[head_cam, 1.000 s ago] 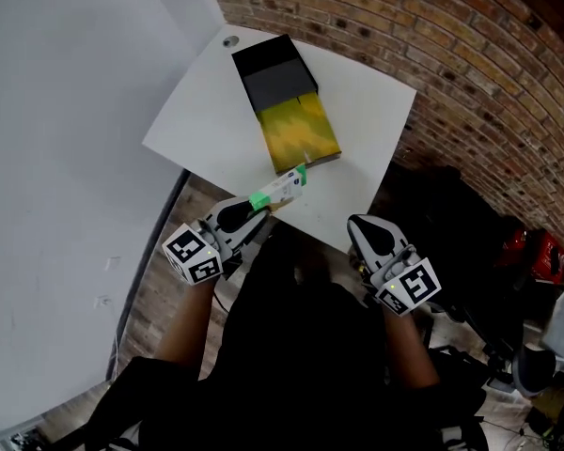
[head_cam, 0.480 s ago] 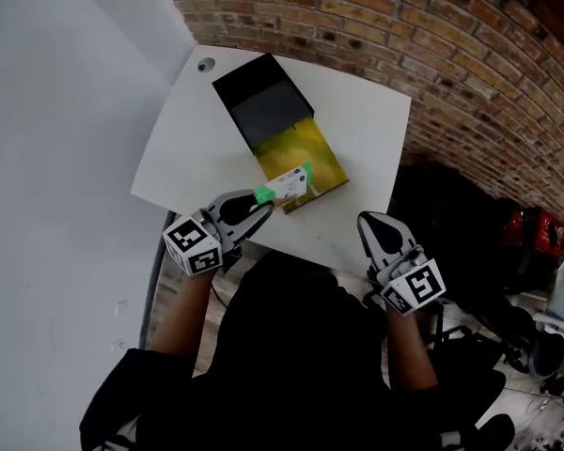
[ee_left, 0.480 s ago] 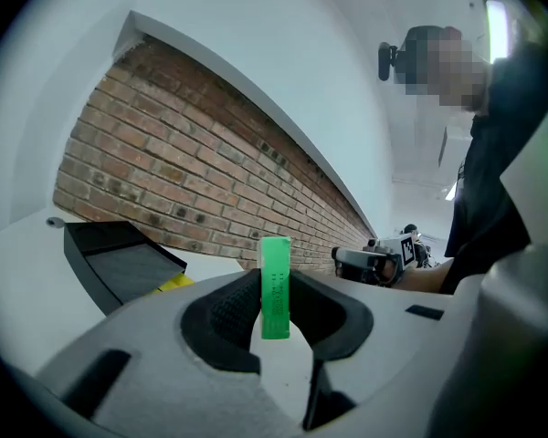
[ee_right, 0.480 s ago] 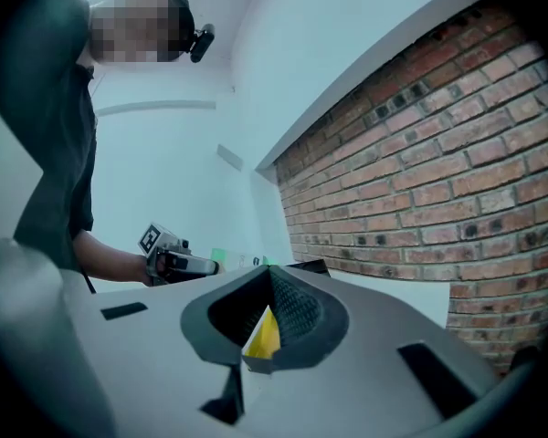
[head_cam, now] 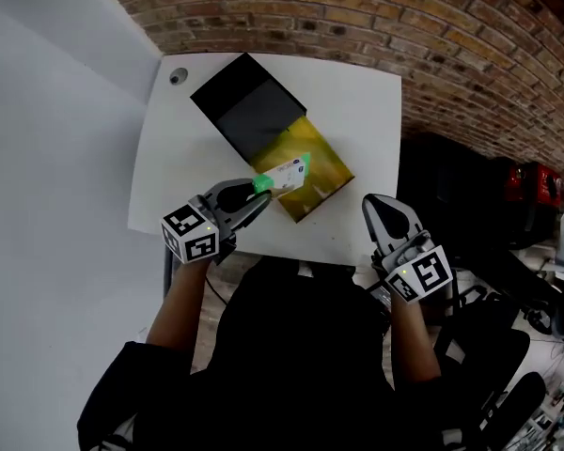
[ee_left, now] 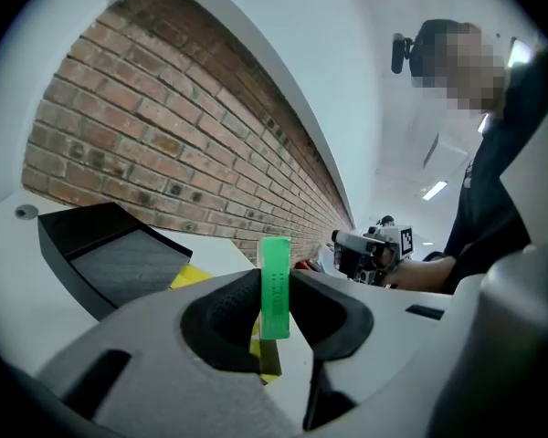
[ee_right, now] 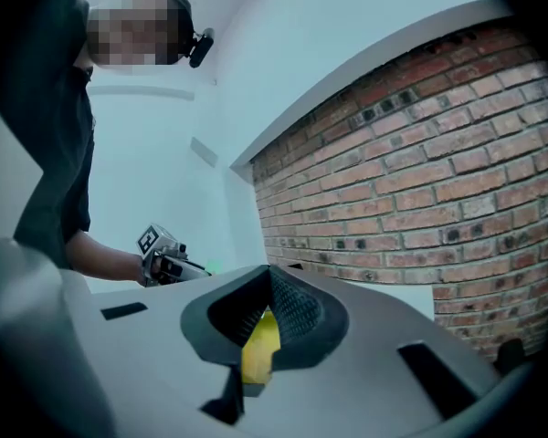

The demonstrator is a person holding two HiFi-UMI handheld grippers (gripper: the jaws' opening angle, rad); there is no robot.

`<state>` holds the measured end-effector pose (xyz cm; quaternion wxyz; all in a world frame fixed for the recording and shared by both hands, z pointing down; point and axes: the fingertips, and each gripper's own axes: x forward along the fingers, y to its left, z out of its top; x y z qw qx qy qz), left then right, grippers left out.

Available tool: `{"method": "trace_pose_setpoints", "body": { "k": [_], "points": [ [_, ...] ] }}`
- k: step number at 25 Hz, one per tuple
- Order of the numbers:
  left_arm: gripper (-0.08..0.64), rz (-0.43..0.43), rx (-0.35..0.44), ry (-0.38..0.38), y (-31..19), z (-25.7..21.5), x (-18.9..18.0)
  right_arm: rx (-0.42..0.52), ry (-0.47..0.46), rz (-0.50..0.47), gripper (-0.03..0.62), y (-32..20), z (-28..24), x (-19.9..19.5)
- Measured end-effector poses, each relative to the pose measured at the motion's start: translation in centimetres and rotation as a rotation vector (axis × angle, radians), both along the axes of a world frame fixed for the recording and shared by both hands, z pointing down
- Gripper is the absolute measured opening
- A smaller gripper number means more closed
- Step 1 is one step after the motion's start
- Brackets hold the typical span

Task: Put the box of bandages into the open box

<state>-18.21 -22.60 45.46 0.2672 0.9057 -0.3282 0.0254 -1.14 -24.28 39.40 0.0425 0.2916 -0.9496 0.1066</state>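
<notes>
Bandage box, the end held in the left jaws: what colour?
Green; the bandage box shows it best in the left gripper view.

White square counter (head_cam: 357, 111) sits in a corner, with a red brick wall (head_cam: 432, 17) along its far side, a plain white wall (head_cam: 47, 158) on the left, and a round cable hole (head_cam: 178, 77) at the counter's far-left corner. Right of the counter it's dark and cluttered, mostly unreadable, with something red (head_cam: 536, 191) near the edge of the head view. The left gripper view shows a pale ceiling with strip lights (ee_left: 431, 191) and the brick wall running off along the room.
</notes>
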Motion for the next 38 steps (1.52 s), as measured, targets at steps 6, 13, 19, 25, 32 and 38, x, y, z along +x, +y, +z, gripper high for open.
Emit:
{"method": "trace_pose_setpoints", "body": {
  "k": [6, 13, 19, 25, 32, 38],
  "points": [
    [0.095, 0.092, -0.069, 0.0, -1.7, 2.3, -0.1, 0.056, 0.059, 0.091, 0.006, -0.6, 0.0, -0.6],
    [0.095, 0.118, -0.162, 0.021, -3.4, 4.8, 1.4, 0.049, 0.083, 0.115, 0.006, 0.0, 1.6, -0.5],
    [0.095, 0.113, -0.265, 0.055, -4.1, 6.4, 2.6, 0.037, 0.064, 0.112, 0.006, -1.0, 2.0, -0.7],
    [0.095, 0.102, -0.346, 0.049, -4.8, 8.6, 3.3, 0.035, 0.06, 0.11, 0.006, -2.1, 2.6, -0.7],
    [0.095, 0.098, -0.408, 0.06, -5.5, 9.9, 4.0, 0.014, 0.063, 0.11, 0.006, -2.4, 3.4, -0.7],
    [0.095, 0.088, -0.462, 0.07, -5.8, 11.3, 4.3, 0.013, 0.061, 0.117, 0.006, -2.8, 3.4, -0.4]
  ]
}}
